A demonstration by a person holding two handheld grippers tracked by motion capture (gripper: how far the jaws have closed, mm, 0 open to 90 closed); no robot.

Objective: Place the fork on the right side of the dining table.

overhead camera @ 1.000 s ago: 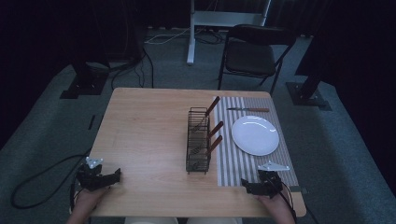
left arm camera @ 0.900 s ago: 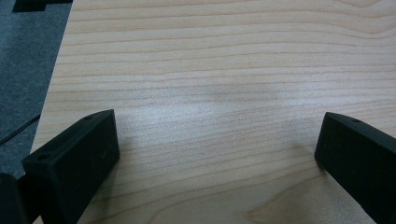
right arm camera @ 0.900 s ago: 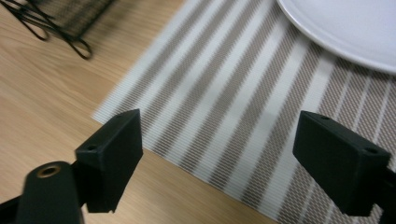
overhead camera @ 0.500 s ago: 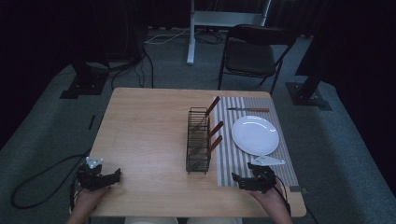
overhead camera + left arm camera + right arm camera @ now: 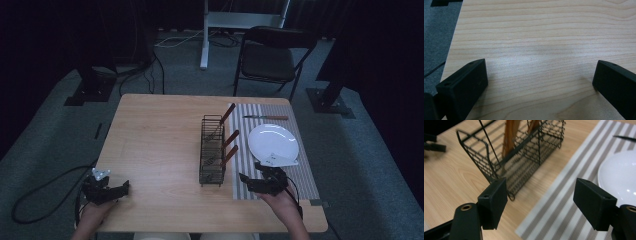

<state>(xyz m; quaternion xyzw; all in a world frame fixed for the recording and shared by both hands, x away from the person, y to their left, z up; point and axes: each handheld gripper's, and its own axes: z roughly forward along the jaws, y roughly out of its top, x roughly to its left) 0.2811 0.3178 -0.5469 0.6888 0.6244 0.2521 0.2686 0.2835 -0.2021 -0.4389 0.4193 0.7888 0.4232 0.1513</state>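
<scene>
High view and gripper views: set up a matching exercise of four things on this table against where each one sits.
Things:
1. wire basket
2. white plate
3. knife
4. left gripper

Places:
A. at the far end of the striped mat, beyond the plate
B. over bare wood at the near left corner of the table
C. on the striped mat, right of the basket
D. on the wood just left of the mat, holding wooden-handled utensils

Pairs: 1-D, 2-C, 3-A, 4-B
</scene>
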